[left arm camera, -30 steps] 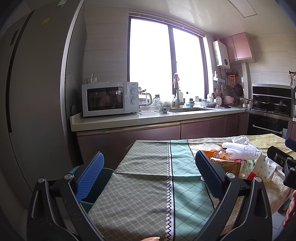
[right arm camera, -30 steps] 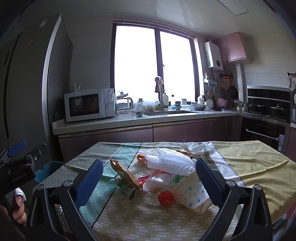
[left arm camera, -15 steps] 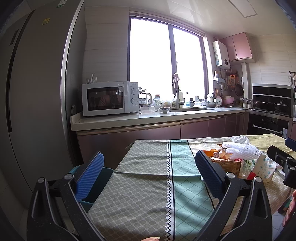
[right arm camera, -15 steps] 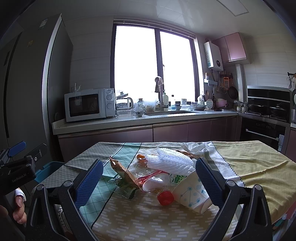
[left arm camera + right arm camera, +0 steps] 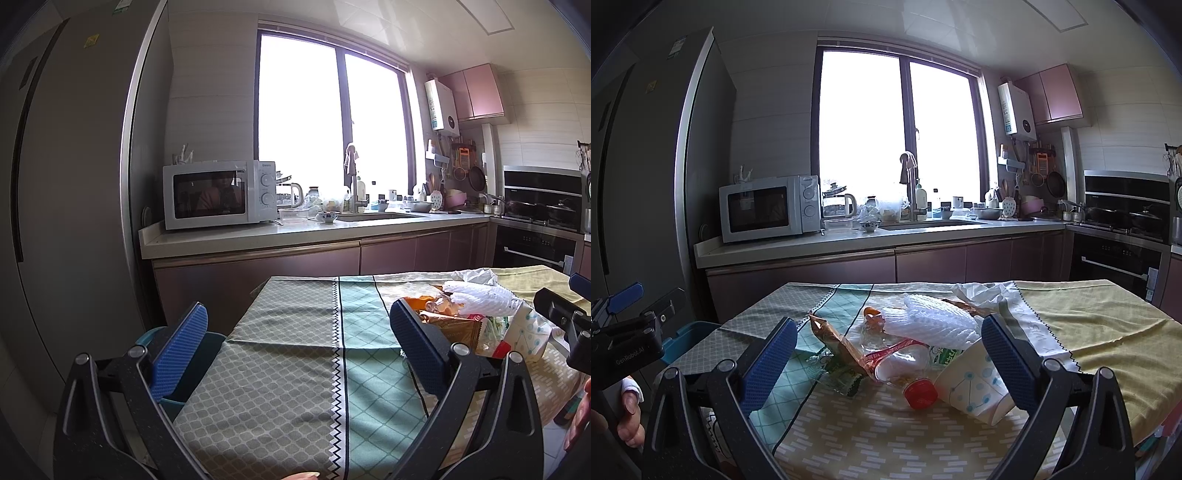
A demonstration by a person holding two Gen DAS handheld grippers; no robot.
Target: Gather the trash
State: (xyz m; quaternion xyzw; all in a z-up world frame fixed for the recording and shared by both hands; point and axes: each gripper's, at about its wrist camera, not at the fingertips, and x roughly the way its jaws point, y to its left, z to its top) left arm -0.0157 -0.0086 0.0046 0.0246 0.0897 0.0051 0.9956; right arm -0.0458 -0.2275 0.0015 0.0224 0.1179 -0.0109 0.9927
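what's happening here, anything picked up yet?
Nothing yet. A person holds a gripper in each hand over a cloth-covered table. The right gripper is open and faces a trash pile: a tipped paper cup, a clear bottle with a red cap, white foam netting and a brown wrapper. Its fingers touch none of it. The left gripper is open and empty over bare cloth, with a teal bin beside the table.

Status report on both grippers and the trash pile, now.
Left gripper open, empty, over bare tablecloth. Right gripper open, facing the trash pile: white foam net, red-capped clear plastic bottle, dotted paper cup. Nothing grasped, path clear.
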